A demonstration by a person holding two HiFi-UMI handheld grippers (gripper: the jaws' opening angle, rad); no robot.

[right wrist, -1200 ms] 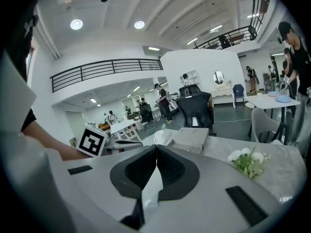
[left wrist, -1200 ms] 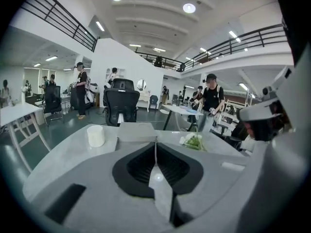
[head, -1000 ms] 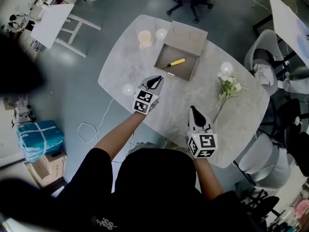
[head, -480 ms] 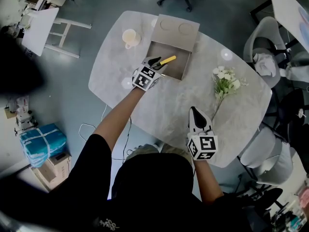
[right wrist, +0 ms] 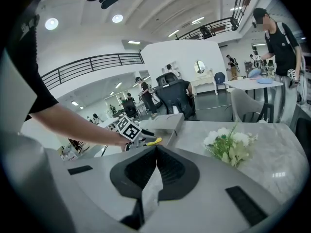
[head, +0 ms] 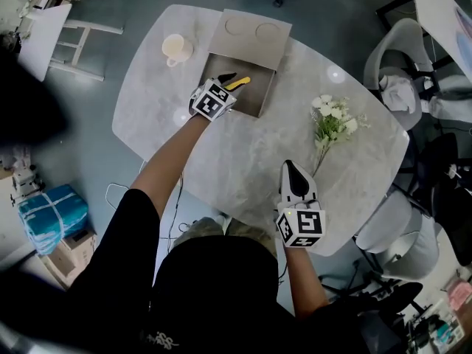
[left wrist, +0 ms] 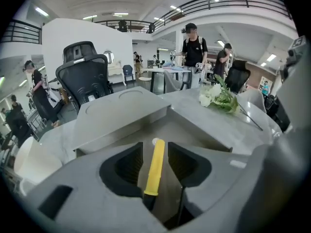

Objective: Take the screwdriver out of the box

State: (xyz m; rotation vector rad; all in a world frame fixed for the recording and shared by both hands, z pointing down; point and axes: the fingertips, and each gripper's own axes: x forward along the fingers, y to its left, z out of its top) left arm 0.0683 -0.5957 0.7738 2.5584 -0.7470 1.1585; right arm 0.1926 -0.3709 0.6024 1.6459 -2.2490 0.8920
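Black ridged pads (left wrist: 129,164) of the left tool (left wrist: 155,154) stood on either side of the yellow handle of the screwdriver (left wrist: 155,165), the jaws opening and not pressing on it, so nothing was gripped yet. The handle ran straight away from the camera toward twelve o'clock, its dark shaft end nearest the tool's throat. From the head view the left tool (head: 227,80) was dipped into the open grey box (head: 265,94), which sat at about eleven o'clock on the pale tabletop (head: 243,161), and the screwdriver (head: 237,83) lay on the box floor near its nine o'clock wall. The box's lid (head: 249,37) stood hinged back at twelve o'clock. A cream cup (head: 177,48) stood just beside the box at ten o'clock, and a spray of white flowers (head: 332,124) lay at two o'clock, well apart from both. The right tool (head: 291,169) hovered over the tabletop's five o'clock edge, its jaws closed together on nothing. The step in hand looked like the reach for the grasp. The next move probably called for settling the left tool a little lower so the pads bracket the handle squarely, closing on it, then lifting clear of the box walls.
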